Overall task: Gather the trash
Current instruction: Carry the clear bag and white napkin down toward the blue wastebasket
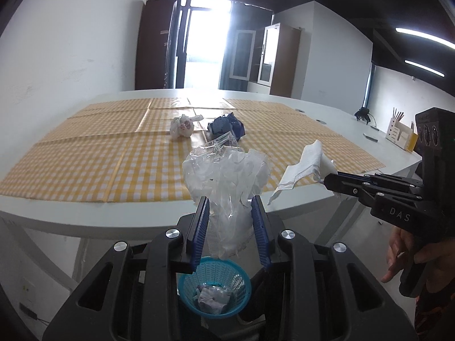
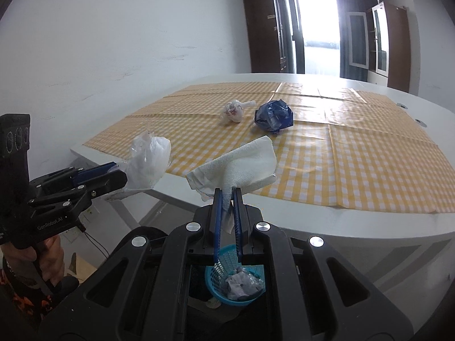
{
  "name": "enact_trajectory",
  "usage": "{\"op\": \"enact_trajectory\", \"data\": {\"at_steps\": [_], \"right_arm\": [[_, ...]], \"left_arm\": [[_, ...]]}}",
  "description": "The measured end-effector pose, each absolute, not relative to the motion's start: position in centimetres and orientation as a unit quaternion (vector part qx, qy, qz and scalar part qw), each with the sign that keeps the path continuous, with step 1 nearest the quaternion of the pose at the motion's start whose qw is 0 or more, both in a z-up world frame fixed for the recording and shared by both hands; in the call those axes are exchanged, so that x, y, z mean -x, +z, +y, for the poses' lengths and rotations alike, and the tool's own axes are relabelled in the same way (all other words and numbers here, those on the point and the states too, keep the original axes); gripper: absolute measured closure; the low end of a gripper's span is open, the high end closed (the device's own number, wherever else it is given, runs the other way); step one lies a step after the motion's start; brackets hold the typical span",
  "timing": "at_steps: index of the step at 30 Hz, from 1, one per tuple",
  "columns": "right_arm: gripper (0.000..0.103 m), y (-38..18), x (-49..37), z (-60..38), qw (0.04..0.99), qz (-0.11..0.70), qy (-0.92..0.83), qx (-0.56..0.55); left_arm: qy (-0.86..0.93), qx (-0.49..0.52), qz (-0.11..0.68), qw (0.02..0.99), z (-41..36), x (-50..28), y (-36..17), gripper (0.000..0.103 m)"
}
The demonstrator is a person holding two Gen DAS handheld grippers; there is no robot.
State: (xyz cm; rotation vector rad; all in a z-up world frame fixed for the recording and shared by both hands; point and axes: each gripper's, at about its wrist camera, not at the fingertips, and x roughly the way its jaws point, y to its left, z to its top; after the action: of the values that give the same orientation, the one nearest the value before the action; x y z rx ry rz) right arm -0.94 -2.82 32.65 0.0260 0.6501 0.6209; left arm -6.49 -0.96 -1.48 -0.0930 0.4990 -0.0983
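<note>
My left gripper [image 1: 230,199] is shut on a crumpled clear plastic bag [image 1: 227,176], held in the air off the table's near edge. My right gripper [image 2: 228,191] is shut on a white paper towel [image 2: 239,164], which fans out above its blue pads. Each gripper shows in the other's view: the right gripper [image 1: 327,180] with the paper towel [image 1: 307,162], the left gripper [image 2: 118,172] with the plastic bag [image 2: 149,160]. Below both, on the floor, stands a blue mesh basket [image 1: 187,287] [image 2: 212,281] with some crumpled trash in it. A white crumpled wrapper [image 1: 182,126] [image 2: 233,111] and a dark blue crumpled bag [image 1: 227,125] [image 2: 273,117] lie on the table.
The white table [image 1: 57,213] [image 2: 355,221] carries a yellow checked cloth [image 1: 85,159] [image 2: 369,164]. A pen holder [image 1: 399,135] and small items sit at its far right end. Cabinets and a bright doorway stand behind. A person's hand [image 1: 398,258] grips the right tool.
</note>
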Motion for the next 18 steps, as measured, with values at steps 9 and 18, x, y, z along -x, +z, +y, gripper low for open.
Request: {"op": "enact_trajectory", "data": {"at_steps": [9,18], "right_arm": [[0.096,32.5,5.6,-2.6,0.887,0.317,0.335,0.026],[0.096,29.1,9.3,-2.5,0.852,0.358,0.379,0.042]], "left_arm": [[-0.046,0.032,0.263,0.963,-1.3,10.4,-2.1,0.073],[-0.048,0.025,0.285,0.957,-1.6,12.4,-4.7,0.073]]}}
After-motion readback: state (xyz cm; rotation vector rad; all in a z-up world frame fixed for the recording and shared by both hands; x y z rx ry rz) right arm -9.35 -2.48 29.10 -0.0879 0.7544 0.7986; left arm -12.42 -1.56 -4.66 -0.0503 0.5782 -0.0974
